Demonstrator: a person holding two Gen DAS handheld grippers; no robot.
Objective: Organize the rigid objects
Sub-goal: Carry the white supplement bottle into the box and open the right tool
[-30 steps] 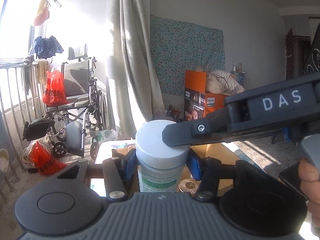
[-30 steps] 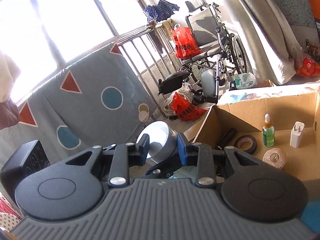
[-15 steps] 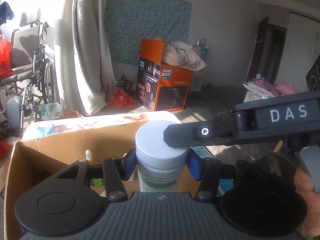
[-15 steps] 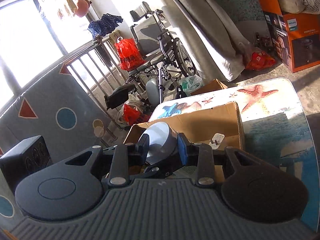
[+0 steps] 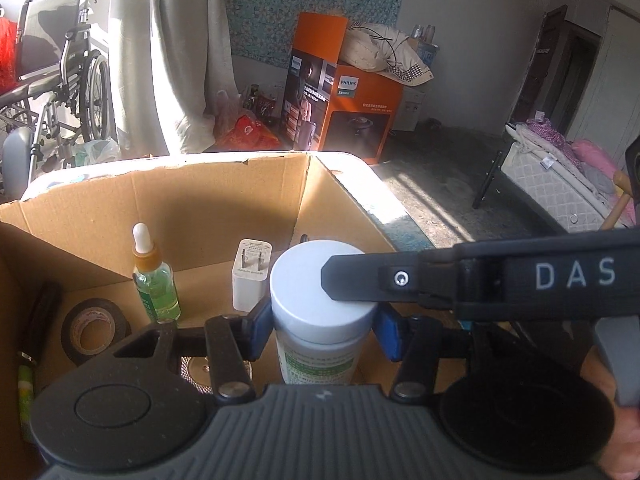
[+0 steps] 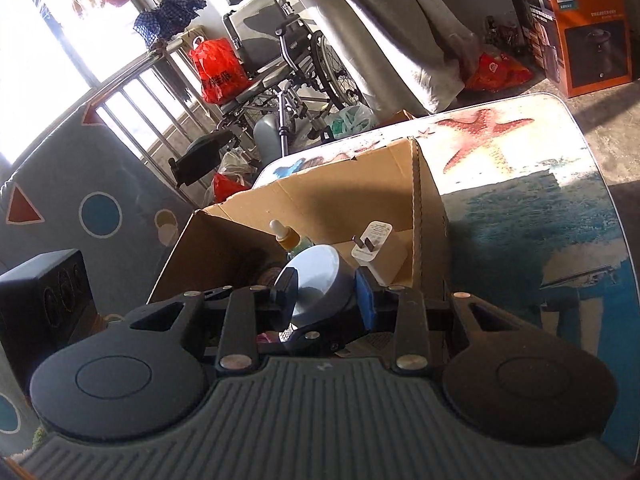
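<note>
Since a second ago, both of your grippers have come down over the open cardboard box (image 5: 208,200), so its inside now fills the view ahead of them where the room and window showed before.

Your left gripper (image 5: 322,330) is clamped on the white jar (image 5: 320,344), its blue pads (image 5: 258,330) pressing the sides just under the cap. The jar stands upright, long axis vertical, cap up, held above the box floor near the box's right wall. It is a smooth plastic cylinder with a wide, flat, matte lid (image 6: 316,280) and a green-and-white label.

Your right gripper (image 6: 326,298) comes in from the right and is closed across that lid, one black finger (image 5: 360,278) lying flat over the top.

Beyond the jar inside the box, a white wall charger (image 5: 250,276) stands on end with its two prongs facing you. Left of it a glass dropper bottle (image 5: 154,280) of green liquid stands upright, white bulb on top. Further left a roll of black tape (image 5: 94,330) lies flat, and a dark slim object (image 5: 40,320) lies along the left wall. Below your left pad, a round perforated metal piece (image 5: 200,370) lies on the floor, mostly hidden.

The box is plain corrugated brown, flaps up, resting on a glossy table (image 6: 540,184) printed with starfish and sea.
</note>
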